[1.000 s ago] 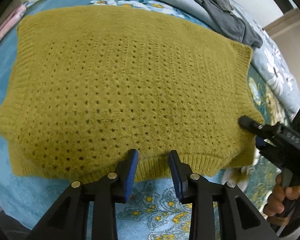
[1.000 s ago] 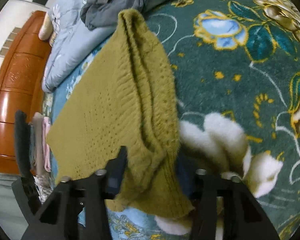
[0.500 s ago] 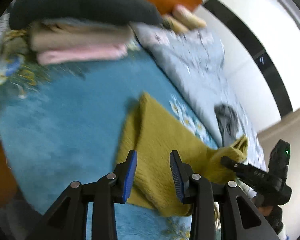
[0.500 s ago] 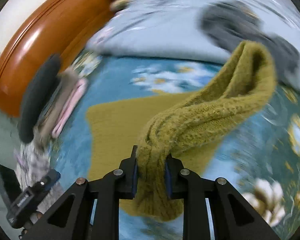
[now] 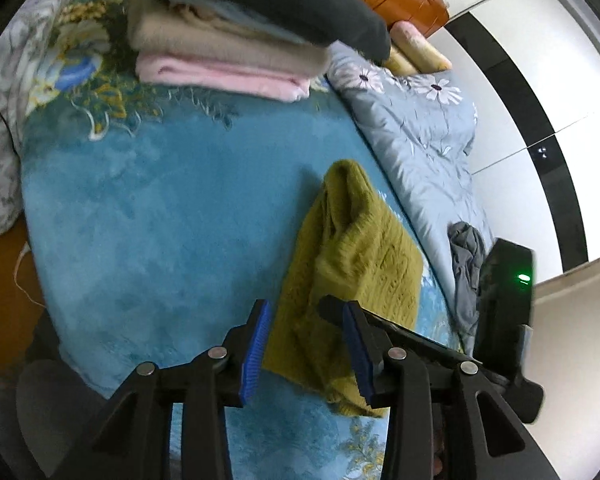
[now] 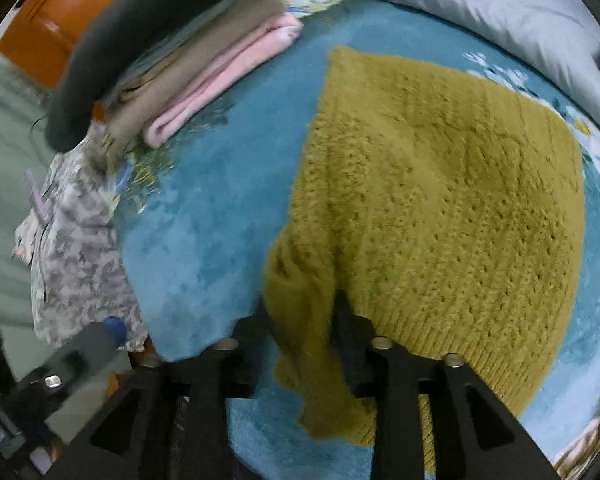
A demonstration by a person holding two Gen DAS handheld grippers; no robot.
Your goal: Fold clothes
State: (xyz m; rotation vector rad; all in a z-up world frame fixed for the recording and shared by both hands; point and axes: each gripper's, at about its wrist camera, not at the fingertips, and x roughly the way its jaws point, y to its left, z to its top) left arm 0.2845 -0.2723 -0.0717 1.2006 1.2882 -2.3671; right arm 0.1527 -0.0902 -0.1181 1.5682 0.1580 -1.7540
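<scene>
An olive-yellow knitted sweater (image 6: 440,184) lies on the blue bedspread, with one edge lifted and doubled over. My right gripper (image 6: 300,316) is shut on a bunched fold of the sweater at its near edge. In the left wrist view the sweater (image 5: 352,264) is a folded strip ahead of my left gripper (image 5: 306,344), which is open and empty with its blue pads on either side of the fabric's near end. The right gripper's body (image 5: 504,300) shows there at the right, with a green light.
A stack of folded clothes, pink (image 5: 220,74), beige and dark grey, sits at the far side of the bed (image 5: 140,220). A pale blue floral quilt (image 5: 420,128) with a grey garment (image 5: 466,264) lies to the right. A grey patterned cloth (image 6: 76,240) hangs at the left edge.
My right gripper closed on the sweater's edge, lifted it and carried it across over the rest. My left gripper pulled back from the hem and swung left, staying open.
</scene>
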